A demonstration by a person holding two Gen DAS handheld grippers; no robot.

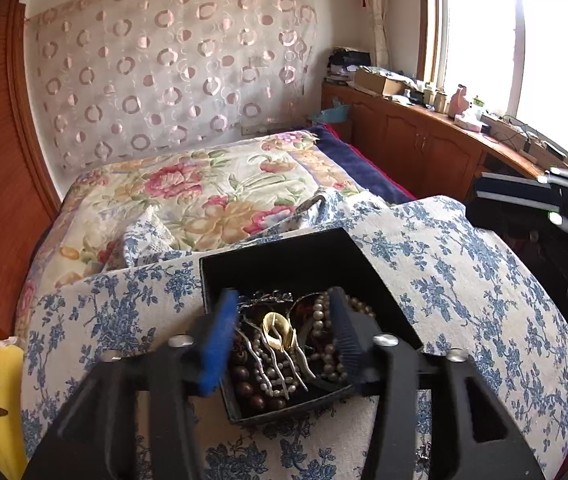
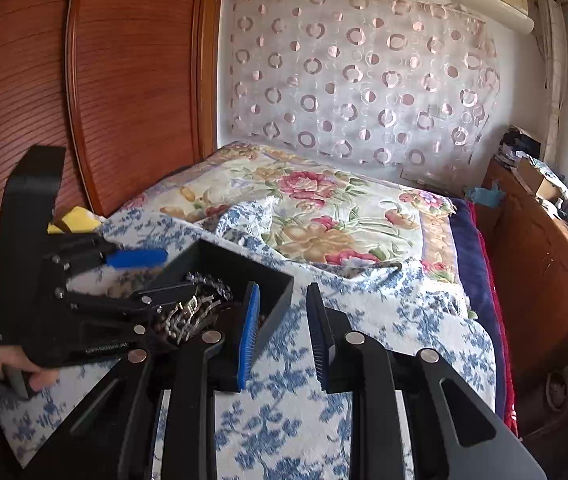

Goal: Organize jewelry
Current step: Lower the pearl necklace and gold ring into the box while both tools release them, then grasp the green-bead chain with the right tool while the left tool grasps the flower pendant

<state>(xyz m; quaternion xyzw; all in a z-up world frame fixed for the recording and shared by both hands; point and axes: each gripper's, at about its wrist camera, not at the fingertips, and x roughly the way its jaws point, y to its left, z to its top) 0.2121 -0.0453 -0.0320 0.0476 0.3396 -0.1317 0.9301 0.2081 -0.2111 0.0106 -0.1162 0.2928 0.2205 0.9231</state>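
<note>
Black square open-top box (image 1: 284, 252) sits on the blue-and-white floral cloth (image 1: 444, 264) over the bed, packed with tangled jewelry: a silver wavy-pronged metal hair comb (image 1: 274, 364), a pale gold curved clip (image 1: 280, 334), a strand of cream pearls (image 1: 320, 320), dark brown round beads (image 1: 250, 390). Left gripper (image 1: 282, 332) hangs over the box, jaws apart, nothing pinched, pads straddling the pile; whether they touch the beads I cannot tell. Right gripper (image 2: 284, 336) is just beside the box's right wall, jaws apart with only cloth between them. Handling guess: all light, but strands are limp and slippery and will drag neighbours along when lifted; pearls likely scratch or snap if yanked. The comb is stiff, so it looks like the easiest pick, taken across its top bar rather than the prongs. The clip is rigid but smooth, may slip. Hard to see: box's near corner is covered by the left fingers (image 1: 218, 344), lower layers buried, a dark amber-looking piece under the pearls is unclear, and the dark lacy chain at the back is not identifiable.
</note>
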